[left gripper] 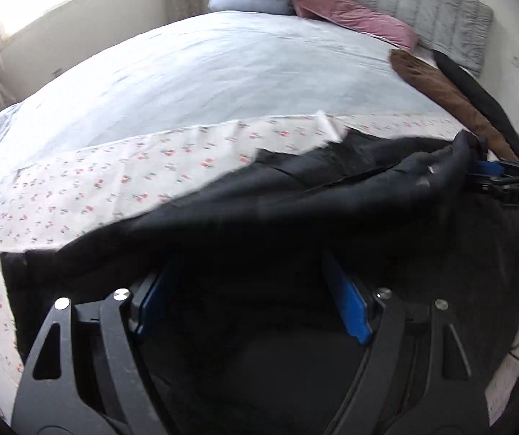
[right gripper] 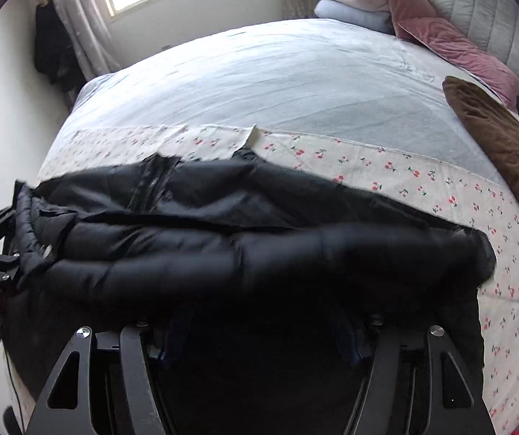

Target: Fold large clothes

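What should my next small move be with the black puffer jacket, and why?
Probably carry the lifted edge forward. Both hand-held grippers, left and right, seem to pinch the black puffer jacket, bunched over the cherry-print sheet.

Black jacket (left gripper: 295, 210) drapes over left gripper (left gripper: 255, 301), blue pads (left gripper: 346, 308) apart; right gripper (left gripper: 484, 174) pinches its far edge over cherry-print sheet (left gripper: 114, 181).

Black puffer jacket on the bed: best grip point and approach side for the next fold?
Grip the black quilted puffer jacket at its two near-edge ends, coming from the bed's near side. It lies stretched sideways across the cherry-print cloth, thick tubes running lengthwise, so end holds should keep it taut. The left gripper and right gripper look placed about there; fabric hides the jaws.
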Tool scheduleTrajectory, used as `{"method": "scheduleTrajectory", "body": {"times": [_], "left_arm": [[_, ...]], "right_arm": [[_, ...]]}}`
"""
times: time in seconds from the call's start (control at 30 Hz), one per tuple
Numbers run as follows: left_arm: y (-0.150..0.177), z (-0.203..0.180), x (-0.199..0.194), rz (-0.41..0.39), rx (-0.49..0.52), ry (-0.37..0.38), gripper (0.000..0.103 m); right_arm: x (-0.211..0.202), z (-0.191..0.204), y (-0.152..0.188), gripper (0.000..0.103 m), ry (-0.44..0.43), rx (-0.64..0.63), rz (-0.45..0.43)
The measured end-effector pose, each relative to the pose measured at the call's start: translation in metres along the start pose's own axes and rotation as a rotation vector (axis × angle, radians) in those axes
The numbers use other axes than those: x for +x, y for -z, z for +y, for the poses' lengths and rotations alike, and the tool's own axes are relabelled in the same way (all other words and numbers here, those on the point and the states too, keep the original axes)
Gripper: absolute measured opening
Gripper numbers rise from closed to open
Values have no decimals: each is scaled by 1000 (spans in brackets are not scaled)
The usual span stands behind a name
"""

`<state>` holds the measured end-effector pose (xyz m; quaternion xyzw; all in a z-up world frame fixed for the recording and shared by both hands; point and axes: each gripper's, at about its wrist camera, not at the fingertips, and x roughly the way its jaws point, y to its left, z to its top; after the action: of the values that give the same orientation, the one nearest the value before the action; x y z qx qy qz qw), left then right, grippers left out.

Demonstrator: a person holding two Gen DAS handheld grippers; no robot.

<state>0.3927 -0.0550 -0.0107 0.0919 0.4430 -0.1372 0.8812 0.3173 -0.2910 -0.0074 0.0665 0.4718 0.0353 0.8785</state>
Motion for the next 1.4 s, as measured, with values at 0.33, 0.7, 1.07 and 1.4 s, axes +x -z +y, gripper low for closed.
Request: {"method": "scheduleTrajectory", "body": {"times": [0.33, 0.7, 1.07, 1.4], "left_arm": [[35, 106, -23, 8, -183, -35, 80], [34, 115, -23, -64, -377, 68, 13], [16, 75, -27, -130, -250, -201, 68], [26, -29, -23, -123, -81, 4, 82]], "right_arm": [[-32, -118, 30, 68, 77, 284, -128], [-25, -109, 17, 9, 102, 287, -224], [-34, -81, 6, 38, 279, 212, -236], [-33, 44, 17, 61, 67, -29, -208]]}}
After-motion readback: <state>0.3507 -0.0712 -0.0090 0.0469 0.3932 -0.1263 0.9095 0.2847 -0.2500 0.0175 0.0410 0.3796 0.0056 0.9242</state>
